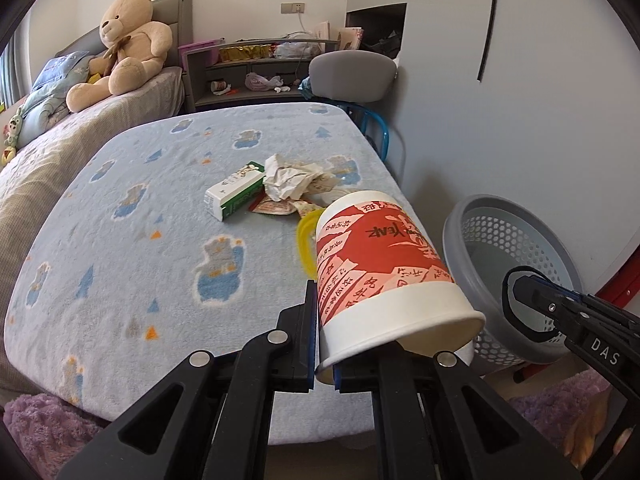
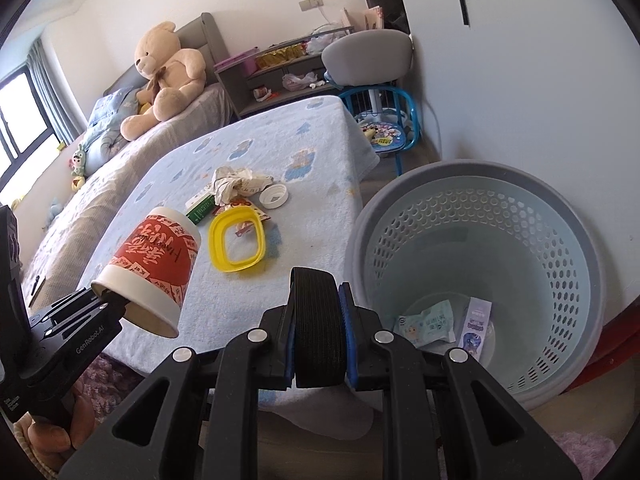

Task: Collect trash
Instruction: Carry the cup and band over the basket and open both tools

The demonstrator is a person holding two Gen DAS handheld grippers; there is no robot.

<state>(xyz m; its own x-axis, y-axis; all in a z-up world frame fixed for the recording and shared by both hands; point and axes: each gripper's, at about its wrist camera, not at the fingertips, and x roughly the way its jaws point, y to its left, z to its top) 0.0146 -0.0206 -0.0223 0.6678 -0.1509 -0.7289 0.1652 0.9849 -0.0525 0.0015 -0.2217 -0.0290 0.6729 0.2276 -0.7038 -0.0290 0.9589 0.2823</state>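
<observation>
My left gripper [image 1: 324,344] is shut on the wall of a red and white paper cup [image 1: 384,272], one finger inside the rim and one outside. The cup is tilted, bottom pointing away, above the table's near right corner. In the right wrist view the cup [image 2: 156,264] hangs at the left. My right gripper [image 2: 318,296] is shut on a black elastic band [image 2: 318,336], beside the grey laundry-style basket [image 2: 500,168]. Two small packets [image 2: 428,324] lie in the basket. A yellow ring lid [image 2: 238,240], white round lid [image 2: 274,196], crumpled paper [image 2: 232,182] and a green and white box [image 1: 234,194] lie on the table.
The table wears a light blue patterned blanket [image 1: 160,240]. A bed with a big teddy bear [image 1: 128,44] runs along the left. A grey chair [image 1: 352,76] and a shelf [image 1: 256,68] stand behind the table, and a blue stool [image 2: 384,128] beyond the basket.
</observation>
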